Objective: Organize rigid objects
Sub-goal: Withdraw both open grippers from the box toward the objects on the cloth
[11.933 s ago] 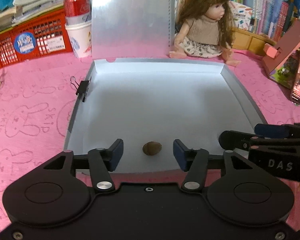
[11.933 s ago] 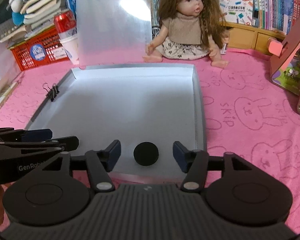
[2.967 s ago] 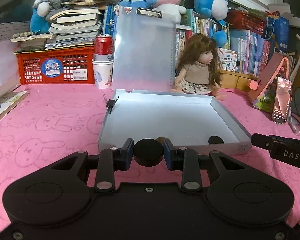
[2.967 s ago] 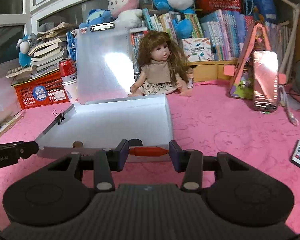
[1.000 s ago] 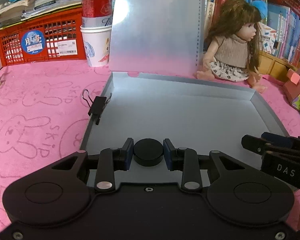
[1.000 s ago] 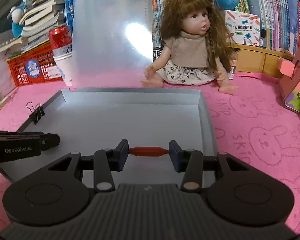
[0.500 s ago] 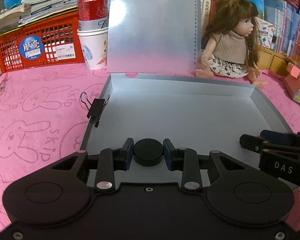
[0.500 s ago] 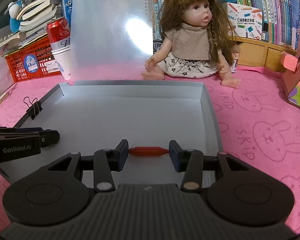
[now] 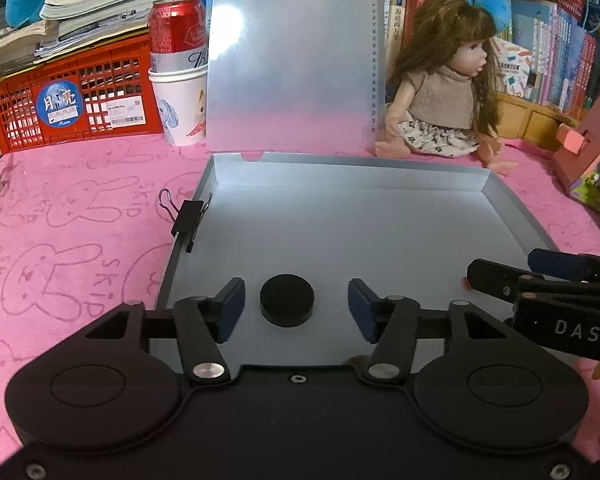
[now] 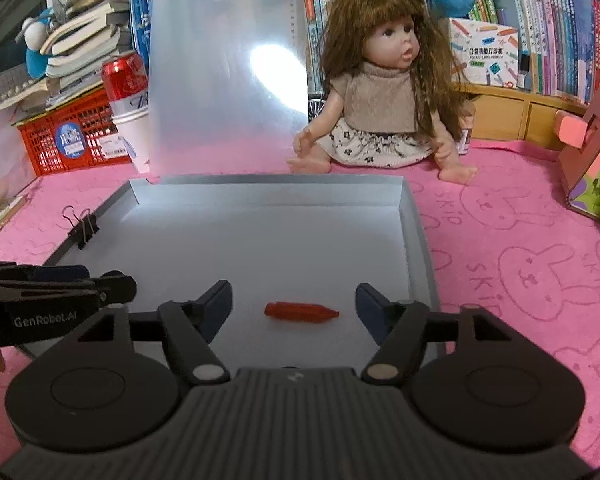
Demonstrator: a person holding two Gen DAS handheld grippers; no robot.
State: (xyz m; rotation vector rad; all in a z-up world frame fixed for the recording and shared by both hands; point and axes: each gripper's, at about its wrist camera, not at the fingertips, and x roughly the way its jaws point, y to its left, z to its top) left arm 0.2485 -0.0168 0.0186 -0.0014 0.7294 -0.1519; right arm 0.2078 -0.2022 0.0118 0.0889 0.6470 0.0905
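A black round puck (image 9: 286,300) lies on the floor of the shallow grey box (image 9: 380,172), near its front left. My left gripper (image 9: 296,306) straddles the puck; its jaws are opening and the pads stand clear of it. In the right wrist view a small red pointed piece (image 10: 301,312) lies on the box floor (image 10: 260,240) near the front right. My right gripper (image 10: 294,308) is around it, jaws opening, not touching it. Each gripper shows at the edge of the other's view: the right gripper (image 9: 540,280), the left gripper (image 10: 60,284).
A black binder clip (image 9: 188,218) sits on the box's left wall. The clear lid (image 9: 292,56) stands upright behind. A doll (image 9: 444,88) sits past the far right corner. A cup with a red can (image 9: 178,68) and a red crate (image 9: 68,100) stand back left on pink cloth.
Both grippers have opened. The black puck left the left gripper's pads and the red piece left the right gripper's pads; both now lie on the box floor.
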